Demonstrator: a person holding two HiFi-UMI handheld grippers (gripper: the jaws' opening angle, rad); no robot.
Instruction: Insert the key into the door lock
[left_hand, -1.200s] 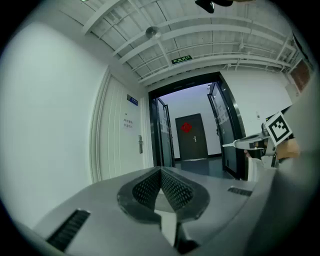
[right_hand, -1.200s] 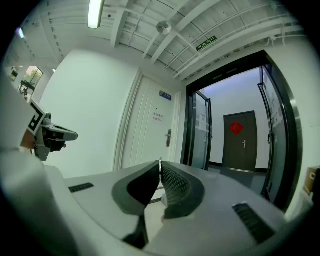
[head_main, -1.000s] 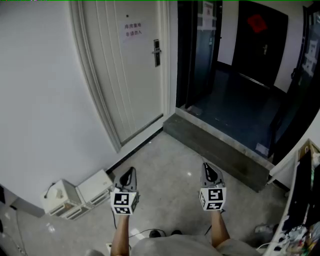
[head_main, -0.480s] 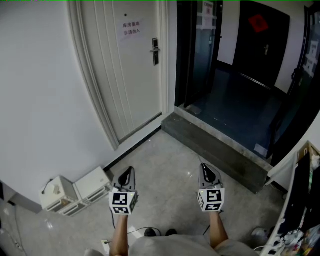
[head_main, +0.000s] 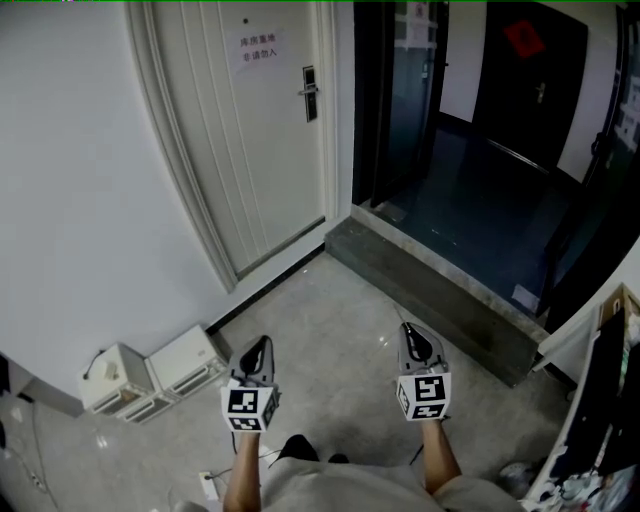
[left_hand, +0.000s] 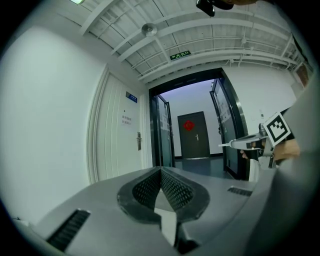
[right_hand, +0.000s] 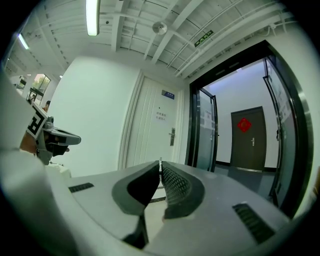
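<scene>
The white door stands shut at the far left, its dark lock and handle (head_main: 309, 93) on its right edge, also seen as the lock (left_hand: 139, 141) and the lock (right_hand: 172, 136). My right gripper (head_main: 405, 330) points level at it from well back, shut on a thin metal key (right_hand: 160, 165) whose tip shows between the pads. My left gripper (head_main: 261, 342) is held level beside it, its jaws closed together with nothing between them (left_hand: 161, 171). Each gripper shows in the other's view: the right gripper (left_hand: 235, 144), the left gripper (right_hand: 74, 136).
Two white boxes (head_main: 150, 375) sit by the wall at the left, with cables on the floor. A grey stone step (head_main: 430, 285) leads into a dark corridor with a door bearing a red decoration (head_main: 525, 38). Clutter stands at the right edge (head_main: 605, 400).
The person has stepped a little towards the door, carrying both grippers forward at the same height. Both pairs of jaws stand as before.
</scene>
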